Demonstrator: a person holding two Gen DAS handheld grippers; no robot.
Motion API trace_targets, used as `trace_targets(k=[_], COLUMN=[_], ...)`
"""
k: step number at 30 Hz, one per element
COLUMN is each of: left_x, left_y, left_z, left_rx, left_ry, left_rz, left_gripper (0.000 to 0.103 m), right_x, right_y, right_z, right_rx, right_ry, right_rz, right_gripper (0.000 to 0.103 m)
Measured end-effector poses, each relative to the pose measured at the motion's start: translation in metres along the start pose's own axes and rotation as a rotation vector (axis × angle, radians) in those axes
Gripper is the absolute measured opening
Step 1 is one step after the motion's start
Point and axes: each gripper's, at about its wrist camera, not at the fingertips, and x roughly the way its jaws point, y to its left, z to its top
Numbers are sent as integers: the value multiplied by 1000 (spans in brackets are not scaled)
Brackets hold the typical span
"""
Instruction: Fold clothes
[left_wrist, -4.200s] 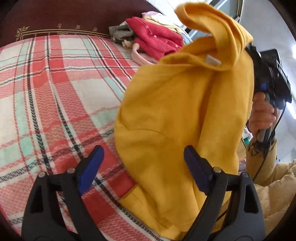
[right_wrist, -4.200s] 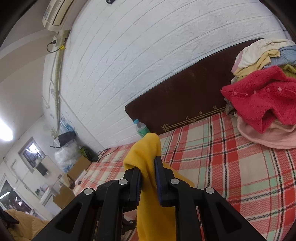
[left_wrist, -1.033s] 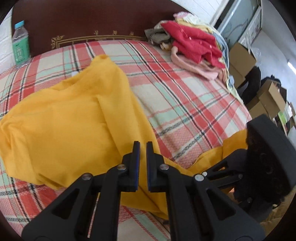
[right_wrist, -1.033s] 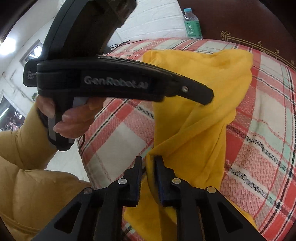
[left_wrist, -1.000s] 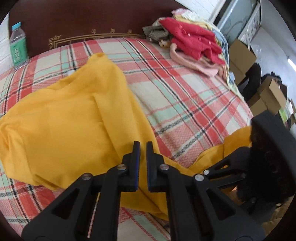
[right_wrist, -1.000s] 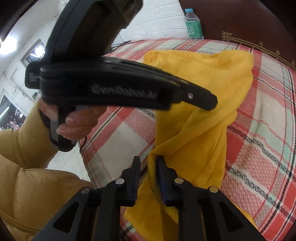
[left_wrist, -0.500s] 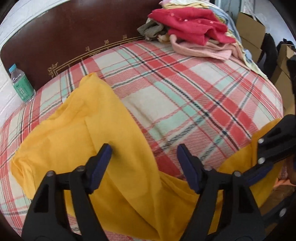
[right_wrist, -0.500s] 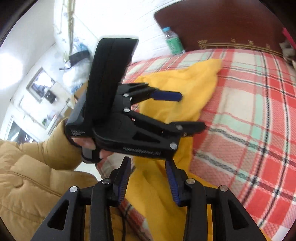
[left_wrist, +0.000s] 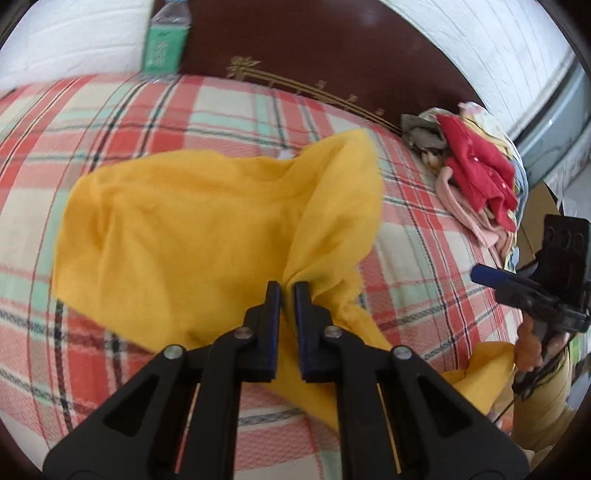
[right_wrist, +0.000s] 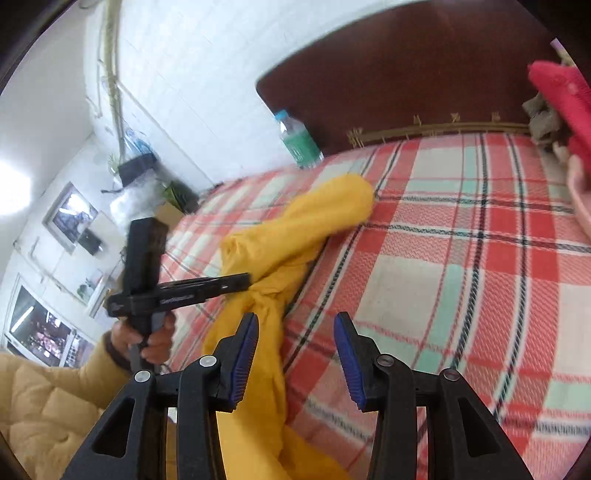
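A yellow garment (left_wrist: 192, 229) lies crumpled on the plaid bed cover (left_wrist: 424, 236). My left gripper (left_wrist: 287, 291) is shut on a bunched fold of it near the middle. In the right wrist view the garment (right_wrist: 295, 236) stretches from the bed's near edge toward the headboard, with the left gripper (right_wrist: 248, 277) pinching it. My right gripper (right_wrist: 295, 325) is open and empty; the cloth hangs beside its left finger. It also shows at the right in the left wrist view (left_wrist: 480, 273).
A pile of clothes topped by a red cardigan (left_wrist: 476, 173) sits at the far right of the bed. A green-labelled water bottle (left_wrist: 164, 40) stands by the dark wooden headboard (left_wrist: 332, 48). Cardboard boxes stand beyond the bed's right side.
My left gripper, open half a second ago, has shut on a fold of the yellow garment. My right gripper let go of the cloth, opened wider and moved away to the right.
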Motion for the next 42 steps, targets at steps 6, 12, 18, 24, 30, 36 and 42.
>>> trace_targets(k=[6, 12, 18, 24, 30, 36, 42], left_x=[2, 5, -1, -23, -21, -10, -5], left_y=[20, 21, 26, 29, 43, 51, 55], left_z=[-12, -13, -14, -23, -38, -36, -33], left_rx=[-83, -84, -80, -54, -74, -131, -144], left_ry=[17, 21, 15, -23, 20, 42, 64], left_rz=[-58, -82, -99, -133, -120, -148, -120], left_gripper=[9, 9, 9, 9, 9, 9, 9], right_x=[61, 122, 121, 45, -43, -109, -88], right_y=[-17, -2, 5, 1, -8, -28, -73], right_z=[29, 39, 34, 43, 47, 38, 14], right_rx=[-12, -4, -20, -67, -102, -93, -48], right_ry=[117, 184, 134, -16, -170, -283, -124], right_rz=[-1, 142, 107, -35, -222, -515, -667], right_gripper=[45, 45, 8, 6, 6, 6, 7])
